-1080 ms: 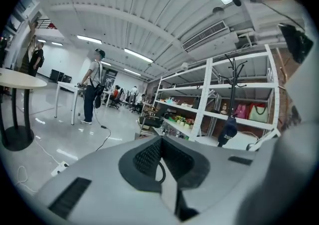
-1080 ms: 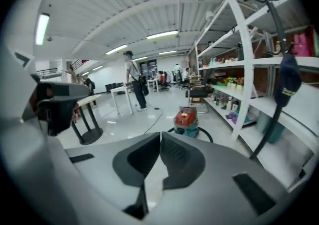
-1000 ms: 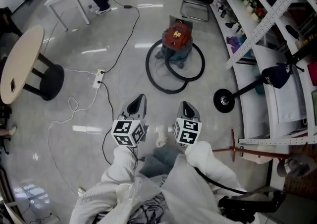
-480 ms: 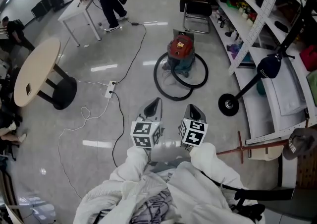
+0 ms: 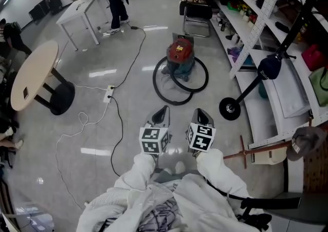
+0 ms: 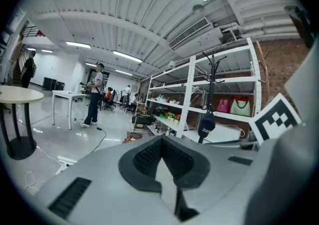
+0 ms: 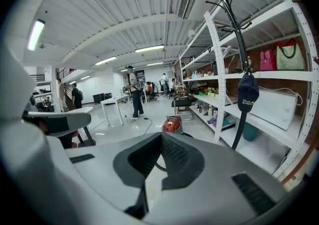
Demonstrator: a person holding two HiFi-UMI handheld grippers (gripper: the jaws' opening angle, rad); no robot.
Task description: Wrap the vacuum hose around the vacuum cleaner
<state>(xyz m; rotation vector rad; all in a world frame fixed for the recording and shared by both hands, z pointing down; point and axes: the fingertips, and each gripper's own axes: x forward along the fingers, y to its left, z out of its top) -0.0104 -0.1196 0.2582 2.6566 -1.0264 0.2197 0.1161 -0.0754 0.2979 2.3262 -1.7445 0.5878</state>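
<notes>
- Workshop floor (image 5: pixel 138 90), red vacuum cleaner (image 5: pixel 180 53) by shelving (image 5: pixel 246 15).
- Hose (image 5: pixel 154 81) looped loosely on floor around it, not snug.
- Left tool (image 5: pixel 163 113), right tool (image 5: pixel 201 117) closed, empty, far off.

Glossy grey floor (image 5: pixel 141 100), carrying a red vacuum cleaner (image 5: pixel 180 55) ringed by its black hose (image 5: pixel 163 97), with a white power strip (image 5: pixel 108 94) and a round table (image 5: pixel 33 74) left of the vacuum cleaner, a black chair (image 5: pixel 197 13) behind it, and a coat-stand base (image 5: pixel 230 109) to its right.
</notes>
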